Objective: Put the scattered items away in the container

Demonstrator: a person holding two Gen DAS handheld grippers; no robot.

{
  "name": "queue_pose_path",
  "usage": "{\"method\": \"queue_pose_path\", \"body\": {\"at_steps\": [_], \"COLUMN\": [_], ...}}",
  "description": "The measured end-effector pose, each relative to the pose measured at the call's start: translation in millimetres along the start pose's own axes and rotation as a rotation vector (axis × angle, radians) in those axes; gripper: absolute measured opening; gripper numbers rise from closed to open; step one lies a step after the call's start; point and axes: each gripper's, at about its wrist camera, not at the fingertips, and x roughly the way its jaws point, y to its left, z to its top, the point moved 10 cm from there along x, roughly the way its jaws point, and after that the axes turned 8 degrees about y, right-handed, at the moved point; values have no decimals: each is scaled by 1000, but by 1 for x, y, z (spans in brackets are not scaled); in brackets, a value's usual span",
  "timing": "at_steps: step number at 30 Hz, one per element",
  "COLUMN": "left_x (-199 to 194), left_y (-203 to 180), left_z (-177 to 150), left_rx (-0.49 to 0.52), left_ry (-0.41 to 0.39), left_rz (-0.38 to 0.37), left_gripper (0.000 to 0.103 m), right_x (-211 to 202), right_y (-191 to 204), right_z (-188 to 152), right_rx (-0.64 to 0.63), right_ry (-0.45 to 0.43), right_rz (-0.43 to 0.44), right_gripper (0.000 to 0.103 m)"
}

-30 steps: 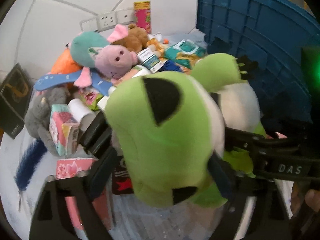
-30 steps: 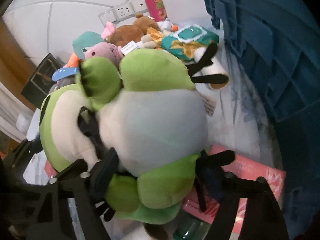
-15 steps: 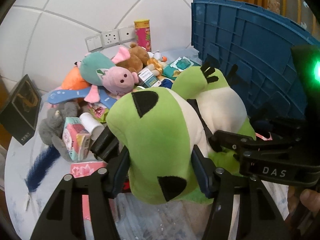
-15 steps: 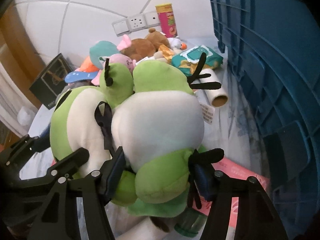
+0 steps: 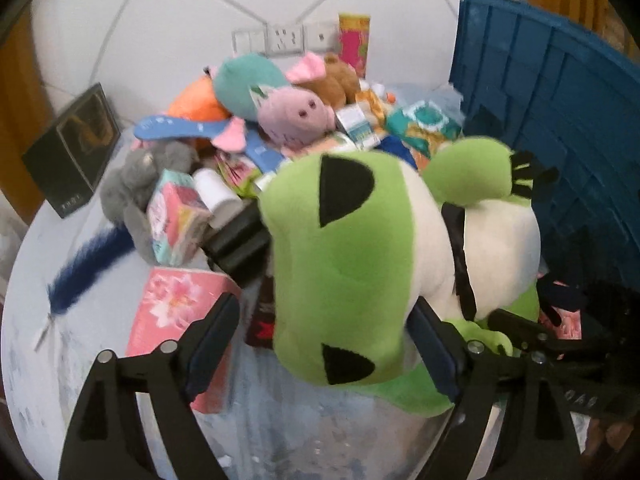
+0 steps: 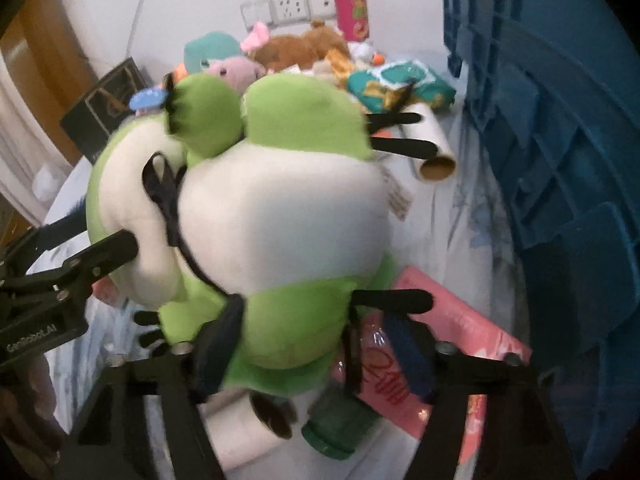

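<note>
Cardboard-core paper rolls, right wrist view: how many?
2. One roll lies behind the green frog plush, near the blue crate. The other roll lies under the plush at bottom. More may be hidden.

My right gripper [image 6: 316, 344] holds the green frog plush [image 6: 280, 220] in front of the blue crate [image 6: 560, 160].

My fingers [image 6: 218, 344] press the frog's lower green part from both sides. From the left, my other gripper [image 6: 76, 276] reaches to the frog's head. Under the frog lie a pink packet [image 6: 452, 328], a green bottle [image 6: 340, 432] and a paper roll [image 6: 256, 432]. Behind it is a pile of toys [image 6: 296, 48] near the wall sockets [image 6: 292, 6].
</note>
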Motion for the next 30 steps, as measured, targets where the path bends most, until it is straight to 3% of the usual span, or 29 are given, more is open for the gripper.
{"method": "queue_pose_path", "body": {"at_steps": [4,7,12,21,30], "left_x": [10,9,10,-32,-79], "left_y": [-1,-8,-18,-20,-18], "left_z": [1,5,4,20,37], "left_rx": [-26,-11,34,67,93], "left_ry": [113,127,129,42,-57], "left_rz": [-5,-61,-56,-85,-107], "left_gripper": [82,65,58,51,41], "right_x": [16,23,27,-15,-87], "right_y": [9,7,6,11,22], "right_z": [6,12,14,25,45], "right_rx": [-37,-23,-42,-38,-40], "right_ry": [93,123,130,23,-116], "right_rz": [-48,-53,-84,-115,-150], "right_gripper": [62,59,52,48,46]}}
